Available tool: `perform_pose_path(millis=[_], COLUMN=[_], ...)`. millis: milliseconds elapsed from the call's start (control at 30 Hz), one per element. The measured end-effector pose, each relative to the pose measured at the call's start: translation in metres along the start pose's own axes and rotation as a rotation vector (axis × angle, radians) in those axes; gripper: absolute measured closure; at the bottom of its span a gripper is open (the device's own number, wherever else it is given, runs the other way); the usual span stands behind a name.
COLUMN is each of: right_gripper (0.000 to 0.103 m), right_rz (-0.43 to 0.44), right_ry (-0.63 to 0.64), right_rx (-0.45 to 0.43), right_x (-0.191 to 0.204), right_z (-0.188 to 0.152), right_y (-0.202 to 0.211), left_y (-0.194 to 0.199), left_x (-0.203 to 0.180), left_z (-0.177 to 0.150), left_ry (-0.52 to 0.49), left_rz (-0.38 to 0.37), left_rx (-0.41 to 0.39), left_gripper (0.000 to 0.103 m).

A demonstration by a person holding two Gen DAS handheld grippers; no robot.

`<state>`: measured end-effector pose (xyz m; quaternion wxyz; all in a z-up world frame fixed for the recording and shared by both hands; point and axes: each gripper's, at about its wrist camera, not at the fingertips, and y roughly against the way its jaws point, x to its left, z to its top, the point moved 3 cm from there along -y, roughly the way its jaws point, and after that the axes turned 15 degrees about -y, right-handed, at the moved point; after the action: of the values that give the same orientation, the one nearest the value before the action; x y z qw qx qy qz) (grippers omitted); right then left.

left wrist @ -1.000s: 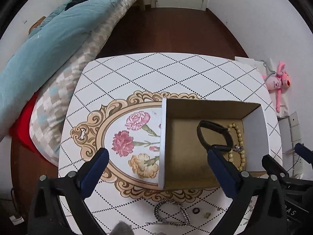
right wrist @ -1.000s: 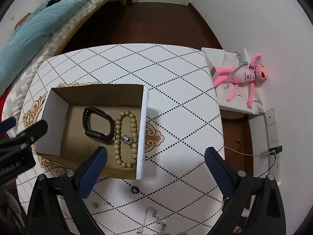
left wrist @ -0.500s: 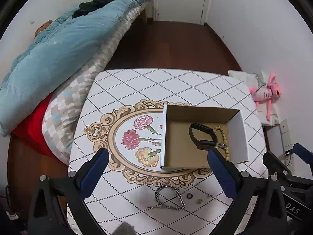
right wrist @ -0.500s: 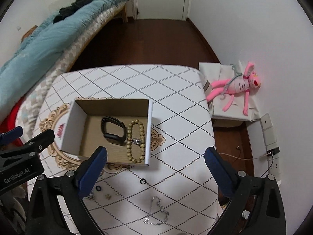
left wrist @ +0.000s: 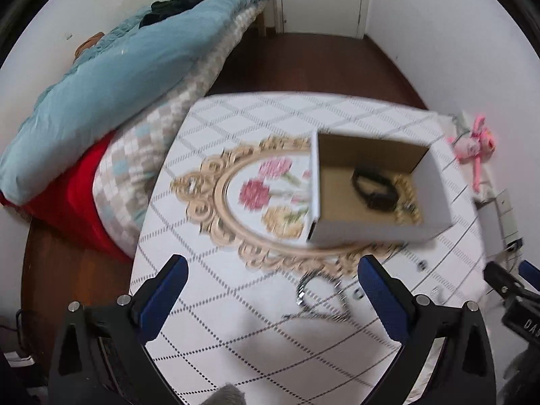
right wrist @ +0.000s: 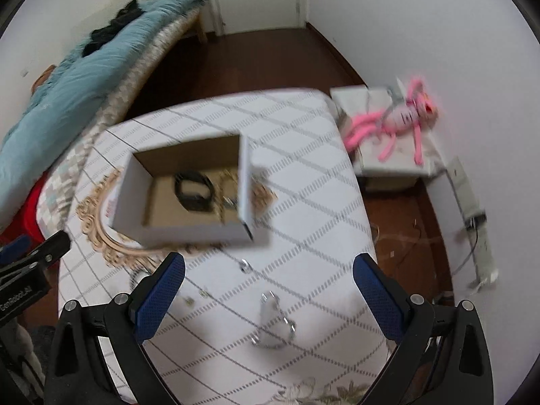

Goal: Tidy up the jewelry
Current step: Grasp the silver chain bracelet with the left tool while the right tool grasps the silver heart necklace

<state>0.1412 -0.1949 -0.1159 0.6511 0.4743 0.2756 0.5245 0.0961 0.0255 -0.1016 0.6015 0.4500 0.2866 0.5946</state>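
Observation:
An open cardboard box (left wrist: 435,182) (right wrist: 184,229) stands on the patterned table. Inside lie a black wristband (left wrist: 373,189) (right wrist: 193,190) and a beige bead bracelet (left wrist: 408,202) (right wrist: 226,185). A silver chain (left wrist: 320,298) lies on the table in front of the box, between my left gripper's fingers. Another silver chain (right wrist: 275,320) lies between my right gripper's fingers. Small rings and studs (left wrist: 422,265) (right wrist: 244,265) are scattered near them. My left gripper (left wrist: 270,290) and right gripper (right wrist: 268,290) are both open, empty and held above the table.
A bed with a blue quilt (left wrist: 111,77) and a red cover runs along the table's left side. A pink plush toy (right wrist: 401,118) lies on a white box at the right. Cables and a power strip (right wrist: 479,233) lie on the floor by the right wall.
Both grippers have pulled back and up from the box, so the table and box look smaller and farther. The loose chains now show between the fingers. Both views are motion-blurred.

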Motion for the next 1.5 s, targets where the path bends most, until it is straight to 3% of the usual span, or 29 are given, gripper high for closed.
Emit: perform_pose_path(millis=[233,300,367,433,567,633,667,700,800,967,1067,1233,1400,1467,1500], right_gripper=[0.003,0.013,0.038,0.045,0.047,0.061,0.081,0.094,0.094,0.097,0.097,0.097,0.097,0.097,0.097], right_rz=[-0.058,-0.058,-0.052,-0.061,-0.085,-0.087,-0.083,-0.081,-0.077,0.025,0.094,0.17,0.156,0.146,0.142], right_ry=[-0.098,-0.121,-0.135,-0.111,-0.035,0.008,0.02,0.033,0.042,-0.035,-0.073,-0.1,-0.114,-0.133,-0.137], right_rx=[0.152,0.177,0.187,0.153,0.098,0.07,0.065,0.061,0.065,0.066,0.049,0.037,0.059,0.074,0.08], right_x=[-0.057,-0.067,-0.073,-0.071,-0.056,-0.045,-0.042,-0.038,-0.032,-0.035,-0.031,-0.025,-0.027,-0.031,-0.033], right_z=[-0.055,-0.066,-0.076,-0.08,-0.084,-0.089,-0.09,-0.09,-0.088,-0.073,-0.062,-0.045,-0.043,-0.045,-0.046], right_y=[-0.061,-0.072,-0.081,-0.084,-0.086,-0.086,-0.086,-0.085,-0.086,-0.07,-0.051,-0.033,-0.043,-0.05,-0.053], left_y=[-0.053,-0.06,-0.064,-0.068,-0.072,-0.074,-0.074,-0.077,-0.08,-0.087,-0.093,-0.103,-0.108,-0.104,-0.103], left_x=[-0.007,-0.008,-0.009,-0.01,-0.014,-0.015,-0.014,-0.012,-0.007,0.006,0.01,0.0,-0.025,-0.037,-0.043], left_z=[-0.051,-0.06,-0.066,-0.069,-0.07,-0.069,-0.068,-0.067,-0.065,-0.06,-0.056,-0.043,-0.029,-0.023,-0.02], left_ry=[-0.007,-0.01,-0.013,-0.02,-0.034,-0.031,-0.024,-0.018,0.006,0.076,0.106,0.08,-0.073,-0.128,-0.157], left_rz=[0.025,0.029,0.033,0.037,0.043,0.035,0.028,0.021,-0.012,-0.114,-0.165,-0.197,-0.127,-0.133,-0.13], left_rx=[0.139,0.161,0.171,0.177,0.182,0.183,0.182,0.182,0.176,0.164,0.163,0.157,0.138,0.121,0.118], left_gripper=[0.0,0.0,0.0,0.0,0.0,0.0,0.0,0.0,0.001,0.001,0.013,0.016,0.036,0.059,0.065])
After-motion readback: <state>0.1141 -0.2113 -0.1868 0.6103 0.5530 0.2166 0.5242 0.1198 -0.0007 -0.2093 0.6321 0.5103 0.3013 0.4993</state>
